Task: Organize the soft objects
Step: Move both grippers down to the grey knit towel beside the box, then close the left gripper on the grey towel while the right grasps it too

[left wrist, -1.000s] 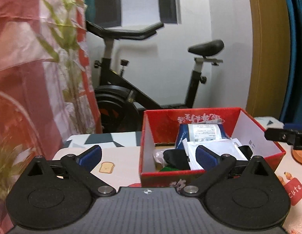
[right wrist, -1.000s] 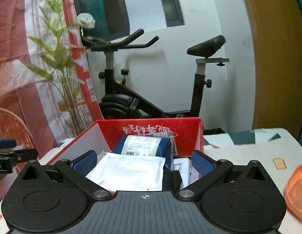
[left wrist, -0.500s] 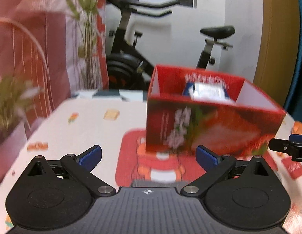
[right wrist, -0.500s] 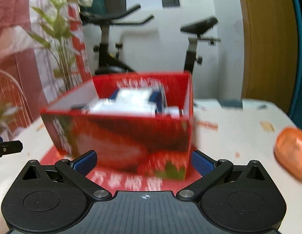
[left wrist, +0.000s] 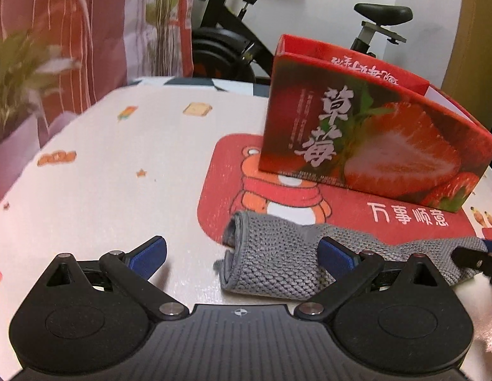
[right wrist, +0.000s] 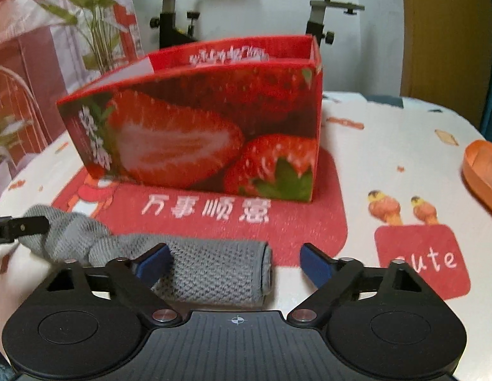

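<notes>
Sock [right wrist: 220, 273] between open, down-tilted claws [right wrist: 235, 258]

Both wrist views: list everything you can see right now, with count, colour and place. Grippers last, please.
Knit sleeve: one, grey, lying on the table in front of the box, one end across the mat.
Strawberry box: one, red, open top, standing on the mat.
Mat: one, red with white characters, under the box.
Tablecloth: one, cream with small prints.
Orange object: one, right table edge, partly cut off.
Exercise bike: one, black, behind the table.
Plants: green, left background.
Left gripper: open, at the sleeve's one end.
Right gripper: jaws just closing, around the other end, not pressing.
</notes>
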Demonstrator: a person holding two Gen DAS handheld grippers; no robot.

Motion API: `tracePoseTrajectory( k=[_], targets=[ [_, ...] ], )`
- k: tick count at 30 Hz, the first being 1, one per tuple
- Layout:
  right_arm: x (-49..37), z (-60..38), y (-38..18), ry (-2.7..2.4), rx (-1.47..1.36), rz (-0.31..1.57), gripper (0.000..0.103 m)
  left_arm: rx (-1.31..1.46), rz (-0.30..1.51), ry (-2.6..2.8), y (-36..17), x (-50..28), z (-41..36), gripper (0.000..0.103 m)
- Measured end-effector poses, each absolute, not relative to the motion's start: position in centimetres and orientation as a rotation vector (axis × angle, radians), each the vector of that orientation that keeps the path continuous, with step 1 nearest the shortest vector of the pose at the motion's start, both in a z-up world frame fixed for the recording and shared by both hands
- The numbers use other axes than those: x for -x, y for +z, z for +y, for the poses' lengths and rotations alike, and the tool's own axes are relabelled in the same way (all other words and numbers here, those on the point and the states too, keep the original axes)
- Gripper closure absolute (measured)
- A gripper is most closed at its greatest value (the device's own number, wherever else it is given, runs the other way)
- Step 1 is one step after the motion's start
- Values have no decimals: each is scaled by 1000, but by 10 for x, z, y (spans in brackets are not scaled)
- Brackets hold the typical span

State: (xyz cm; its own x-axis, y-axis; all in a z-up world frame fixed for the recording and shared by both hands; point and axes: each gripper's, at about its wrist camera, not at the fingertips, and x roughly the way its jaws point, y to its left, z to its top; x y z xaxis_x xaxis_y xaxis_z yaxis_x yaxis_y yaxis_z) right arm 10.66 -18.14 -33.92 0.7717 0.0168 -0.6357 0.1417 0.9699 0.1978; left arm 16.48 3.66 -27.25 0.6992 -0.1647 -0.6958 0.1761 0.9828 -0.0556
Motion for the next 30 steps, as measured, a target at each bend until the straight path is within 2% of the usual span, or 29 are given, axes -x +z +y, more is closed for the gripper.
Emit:
tracePoseTrajectory(
  k=[6,10,13,16,17,21,24,26,30],
  targets=[
    [-109,-179,-348,-52,-244,734,29,17,808,-220,-278,-169,36,10],
    [-109,-175,-348,-40,-224,732,36,29,818,-233,-283,-168,34,13],
    [-109,-173,-348,-28,-209,730,38,20,813,-240,-284,-167,30,17],
    [-110,-175,-348,-18,-215,732,40,30,810,-267,-283,-166,29,30],
    [-110,-175,-348,-15,-216,732,40,31,811,-278,-283,-166,28,39],
    [-110,-175,-347,10,-220,729,61,25,811,-317,-283,-165,24,64],
    [-110,-172,-346,41,-229,730,74,20,813,-334,-282,-164,20,73],
    [-110,-172,-345,60,-238,731,76,28,813,-342,-281,-163,20,78],
    [-109,-170,-342,67,-240,728,79,39,807,-344,-279,-161,21,82]
  ],
)
